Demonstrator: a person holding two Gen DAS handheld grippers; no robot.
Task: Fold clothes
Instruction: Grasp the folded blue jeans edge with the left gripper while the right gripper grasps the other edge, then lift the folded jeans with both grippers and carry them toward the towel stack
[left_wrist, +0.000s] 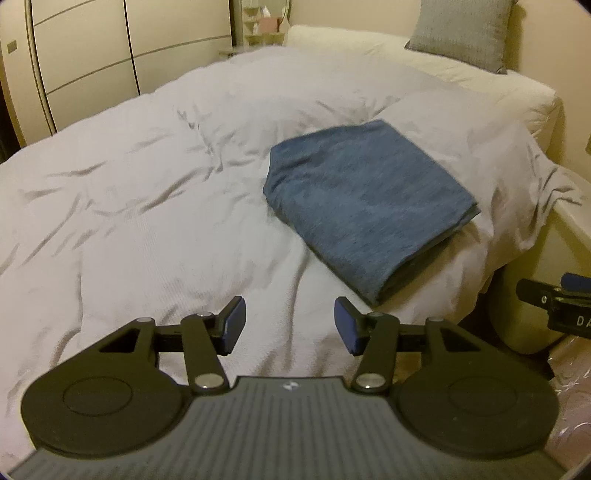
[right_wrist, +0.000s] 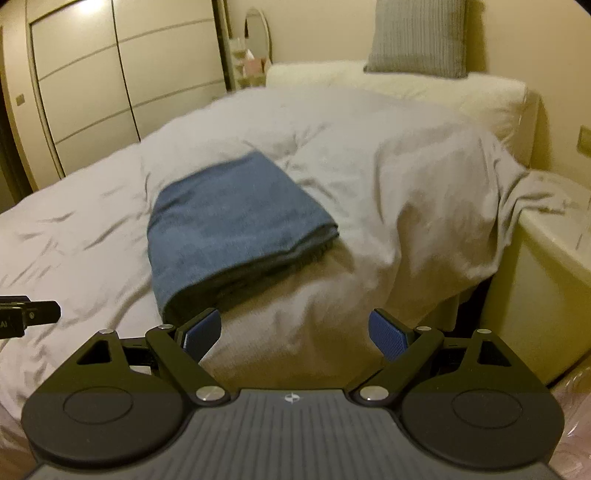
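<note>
A folded blue garment (left_wrist: 369, 206) lies on the bed's white duvet (left_wrist: 147, 192), near the foot edge and toward the right-hand corner. Both grippers hover short of it, jaws apart and empty: the left gripper (left_wrist: 290, 325) has the bundle ahead and to its right, the right gripper (right_wrist: 295, 334) ahead and to its left, and appears nearer. Its long axis runs diagonally away from the foot edge.

A home bedroom: made bed (left_wrist: 147, 206), pillows (left_wrist: 461, 33), wardrobe (left_wrist: 110, 55).
</note>
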